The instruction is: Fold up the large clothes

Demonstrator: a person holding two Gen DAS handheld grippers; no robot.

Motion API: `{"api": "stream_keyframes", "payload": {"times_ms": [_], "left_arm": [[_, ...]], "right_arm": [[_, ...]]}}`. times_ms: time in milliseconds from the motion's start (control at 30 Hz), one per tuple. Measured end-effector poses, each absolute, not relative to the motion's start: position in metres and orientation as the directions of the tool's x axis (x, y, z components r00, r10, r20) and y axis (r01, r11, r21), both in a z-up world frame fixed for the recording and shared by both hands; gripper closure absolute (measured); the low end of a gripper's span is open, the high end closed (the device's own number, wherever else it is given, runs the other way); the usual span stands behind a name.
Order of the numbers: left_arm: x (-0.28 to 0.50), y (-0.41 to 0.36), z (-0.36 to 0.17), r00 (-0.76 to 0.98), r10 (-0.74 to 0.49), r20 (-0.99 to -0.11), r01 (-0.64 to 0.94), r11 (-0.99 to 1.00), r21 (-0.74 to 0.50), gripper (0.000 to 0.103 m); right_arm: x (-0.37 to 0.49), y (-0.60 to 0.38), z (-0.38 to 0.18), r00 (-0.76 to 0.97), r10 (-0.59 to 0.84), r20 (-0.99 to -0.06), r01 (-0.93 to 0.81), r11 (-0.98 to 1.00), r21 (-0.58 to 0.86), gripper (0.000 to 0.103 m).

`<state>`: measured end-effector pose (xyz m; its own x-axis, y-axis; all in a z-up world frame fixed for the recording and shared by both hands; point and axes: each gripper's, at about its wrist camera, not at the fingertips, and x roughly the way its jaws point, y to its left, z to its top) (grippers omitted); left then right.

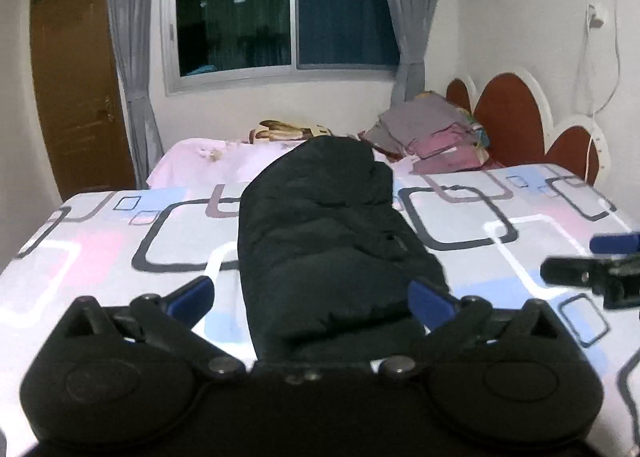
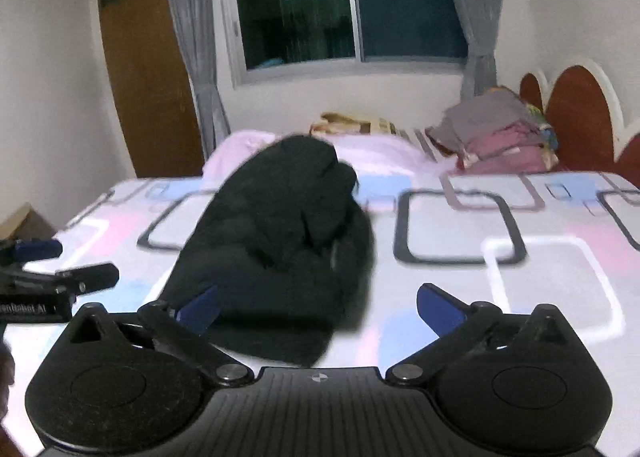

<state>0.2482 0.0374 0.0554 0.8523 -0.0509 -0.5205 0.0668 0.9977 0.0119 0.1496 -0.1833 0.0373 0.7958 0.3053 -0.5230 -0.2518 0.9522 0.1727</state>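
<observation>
A black puffy jacket (image 1: 324, 233) lies in a long folded bundle on the patterned bed sheet (image 1: 100, 249), stretching away from me. My left gripper (image 1: 312, 301) is open, its blue fingertips on either side of the jacket's near end, holding nothing. In the right wrist view the jacket (image 2: 280, 241) lies ahead and to the left. My right gripper (image 2: 320, 309) is open and empty, its left fingertip by the jacket's near edge. The right gripper also shows at the right edge of the left wrist view (image 1: 600, 261).
A stack of folded grey and pink clothes (image 1: 436, 137) sits at the far side of the bed by the red headboard (image 1: 512, 117). A pink sheet (image 1: 224, 161) lies behind the jacket. A window, curtains and a brown door are beyond the bed.
</observation>
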Motion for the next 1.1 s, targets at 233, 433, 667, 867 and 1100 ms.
{"api": "stream_keyframes", "payload": {"times_ms": [233,433,667,867,1100], "left_arm": [[0.190,0.025,0.070,0.858,-0.047,-0.512,0.041,0.999,-0.022,0.000],[0.161,0.019,0.076,0.868,-0.030,-0.496,0.028,1.000,-0.013,0.000],[0.145,0.021,0.078,0.879,-0.028,-0.475,0.016,0.999,-0.028,0.000],[0.141,0.023,0.081,0.888,-0.026,-0.460,0.012,0.999,-0.031,0.000],[0.140,0.023,0.083,0.892,-0.029,-0.452,0.017,0.999,-0.029,0.000]], "right_arm": [[0.082,-0.182,0.058,0.811,0.308,-0.497,-0.268,0.951,0.151,0.000],[0.052,-0.182,0.064,0.812,0.325,-0.484,-0.286,0.946,0.155,0.000],[0.037,-0.181,0.070,0.816,0.332,-0.474,-0.300,0.943,0.145,0.000],[0.035,-0.182,0.072,0.819,0.324,-0.474,-0.294,0.946,0.139,0.000],[0.033,-0.183,0.074,0.819,0.324,-0.473,-0.296,0.946,0.134,0.000]]}}
